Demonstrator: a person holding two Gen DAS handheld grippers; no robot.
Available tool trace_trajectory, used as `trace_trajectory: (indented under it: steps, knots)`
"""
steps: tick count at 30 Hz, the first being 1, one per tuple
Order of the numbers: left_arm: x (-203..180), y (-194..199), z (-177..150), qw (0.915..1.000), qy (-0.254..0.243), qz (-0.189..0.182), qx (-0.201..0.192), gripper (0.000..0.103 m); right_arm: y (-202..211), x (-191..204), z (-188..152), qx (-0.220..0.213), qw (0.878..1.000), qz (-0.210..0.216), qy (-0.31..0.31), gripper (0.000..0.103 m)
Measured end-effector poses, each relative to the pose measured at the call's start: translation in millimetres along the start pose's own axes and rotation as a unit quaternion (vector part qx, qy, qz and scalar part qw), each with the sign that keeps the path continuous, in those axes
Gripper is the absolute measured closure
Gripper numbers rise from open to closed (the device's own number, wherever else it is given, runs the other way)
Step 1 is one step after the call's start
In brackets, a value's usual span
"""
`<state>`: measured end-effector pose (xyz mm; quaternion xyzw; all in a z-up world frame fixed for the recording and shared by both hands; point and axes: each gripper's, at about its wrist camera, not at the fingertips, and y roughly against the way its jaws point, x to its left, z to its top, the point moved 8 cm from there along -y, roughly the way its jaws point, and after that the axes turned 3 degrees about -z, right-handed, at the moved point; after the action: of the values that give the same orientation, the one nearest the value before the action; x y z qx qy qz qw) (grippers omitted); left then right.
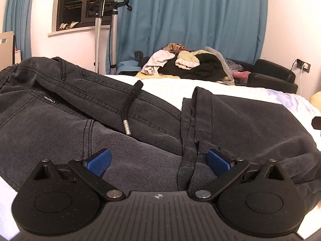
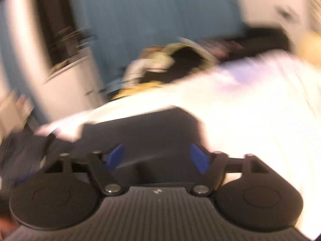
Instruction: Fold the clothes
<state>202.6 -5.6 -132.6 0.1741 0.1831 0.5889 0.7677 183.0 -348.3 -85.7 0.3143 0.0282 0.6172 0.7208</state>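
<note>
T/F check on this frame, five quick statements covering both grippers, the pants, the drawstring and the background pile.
1. The left gripper is open over the dark grey pants. True.
2. The drawstring ends in a metal tip. True.
3. The pants lie on a wooden floor. False: they lie on a white bed sheet.
4. The right gripper is clamped shut on cloth. False: its jaws stand apart with nothing gripped, though the right wrist view is motion-blurred.
5. The clothes pile in the background is neatly folded. False: it is a loose, jumbled heap in front of the blue curtain.
</note>
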Motion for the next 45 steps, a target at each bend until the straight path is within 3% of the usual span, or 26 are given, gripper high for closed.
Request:
trace_trajectory:
  steps: [3, 5, 8, 9, 11, 13, 17, 19, 23, 26, 29, 32, 34, 37, 39, 41, 42, 43, 45]
  knots:
    - [-2, 1, -1, 1.0, -0.002, 0.002, -0.001, 0.0, -14, -37, -12, 0.031, 0.993, -0.017, -0.112, 0.021]
    - [-2, 0, -1, 1.0, -0.002, 0.002, -0.001, 0.0, -25, -48, -24, 0.055, 0.986, -0.018, -0.154, 0.021]
    - [-2, 0, -1, 1.0, -0.003, 0.003, -0.002, 0.0, -36, -40, -37, 0.079, 0.977, 0.035, -0.196, 0.021]
    - [-2, -1, -1, 1.0, -0.003, 0.003, -0.002, 0.0, -37, -35, -40, 0.086, 0.974, 0.051, -0.203, 0.017]
    - [-2, -1, -1, 1.0, -0.003, 0.003, -0.001, 0.0, -34, -30, -39, 0.074, 0.974, 0.06, -0.206, 0.016]
    - [-2, -2, -1, 1.0, -0.002, 0.003, -0.001, 0.0, -29, -28, -32, 0.053, 0.968, 0.087, -0.229, 0.017]
    - [-3, -3, -2, 1.0, -0.005, 0.007, 0.002, 0.0, -4, -10, -12, -0.002, 0.964, 0.152, -0.219, 0.017]
    - [-4, -3, -2, 1.0, -0.006, 0.007, 0.002, 0.0, -2, -8, -10, -0.01, 0.959, 0.163, -0.23, 0.016]
    - [-6, -2, -2, 1.0, -0.008, 0.005, 0.001, 0.0, -20, -29, -34, 0.037, 0.957, 0.101, -0.269, 0.016]
    - [-7, -2, -3, 0.9999, -0.01, 0.004, 0.0, 0.0, -34, -36, -47, 0.067, 0.962, 0.07, -0.256, 0.022]
    - [-6, -3, -3, 0.9999, -0.01, 0.004, 0.0, 0.0, -34, -30, -44, 0.064, 0.967, 0.063, -0.24, 0.02]
    - [-6, -4, -4, 0.9999, -0.009, 0.005, 0.0, 0.0, -31, -20, -40, 0.067, 0.963, 0.096, -0.244, 0.018]
    - [-5, -4, -4, 0.9999, -0.008, 0.006, 0.001, 0.0, -19, -4, -26, 0.041, 0.961, 0.137, -0.236, 0.017]
    - [-4, -5, -4, 0.9999, -0.009, 0.008, 0.003, 0.0, 1, 14, -7, -0.005, 0.945, 0.217, -0.243, 0.017]
    - [-6, -4, -4, 0.9999, -0.011, 0.009, 0.002, 0.0, -4, 11, -6, -0.008, 0.938, 0.218, -0.268, 0.017]
    - [-7, -3, -3, 0.9999, -0.012, 0.009, -0.001, 0.0, -16, -1, -17, 0.015, 0.944, 0.171, -0.282, 0.029]
    - [-8, -3, -3, 0.9999, -0.012, 0.008, -0.003, 0.0, -22, -6, -22, 0.031, 0.95, 0.14, -0.278, 0.05]
    - [-10, -2, -3, 0.9999, -0.012, 0.006, -0.003, 0.0, -27, -11, -27, 0.045, 0.954, 0.11, -0.274, 0.065]
    - [-13, -2, -3, 0.9999, -0.013, 0.007, -0.003, 0.0, -24, -12, -28, 0.041, 0.958, 0.092, -0.269, 0.072]
